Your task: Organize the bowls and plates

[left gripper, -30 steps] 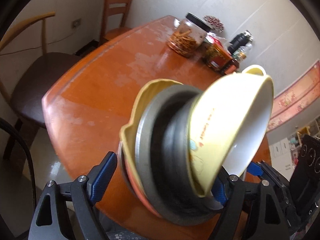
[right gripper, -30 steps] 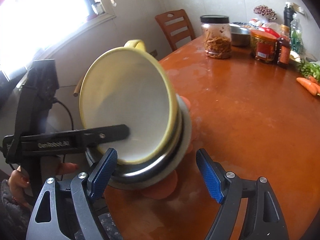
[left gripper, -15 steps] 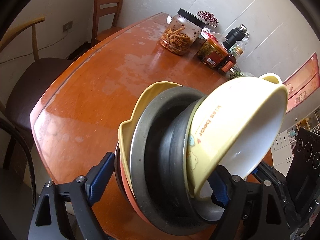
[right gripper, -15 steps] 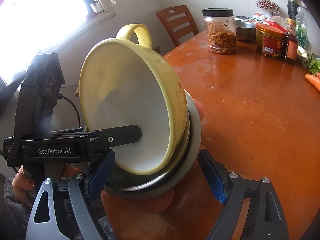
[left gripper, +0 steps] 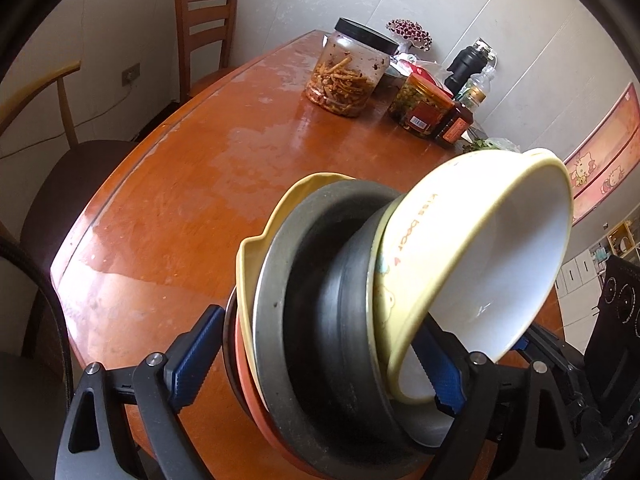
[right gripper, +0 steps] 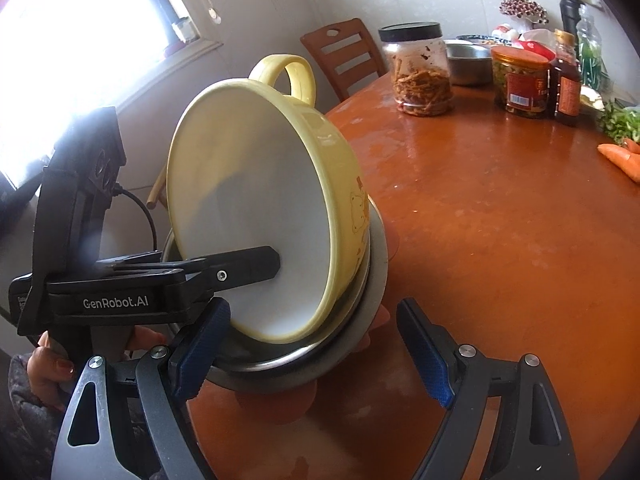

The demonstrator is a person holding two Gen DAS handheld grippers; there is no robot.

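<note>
Black grippers (right gripper: 312,356), blue-padded jaws.

Glossy yellow ceramic-looking bowl (left gripper: 472,248), dull grey metal bowl (left gripper: 340,320), glossy, worn wooden table (left gripper: 192,184)

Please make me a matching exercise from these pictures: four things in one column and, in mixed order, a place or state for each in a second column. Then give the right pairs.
Things
1. yellow ceramic bowl with a loop handle
2. clear plastic jar with a black lid
3. orange carrot
4. right tool

Places or states
A. open, gripping nothing
B. lying on the orange-brown wooden table, far right of the right wrist view
C. tilted, at the front of the stack of dishes clamped by the left tool
D. standing upright at the table's far end

Pairs: 1-C, 2-D, 3-B, 4-A
</note>
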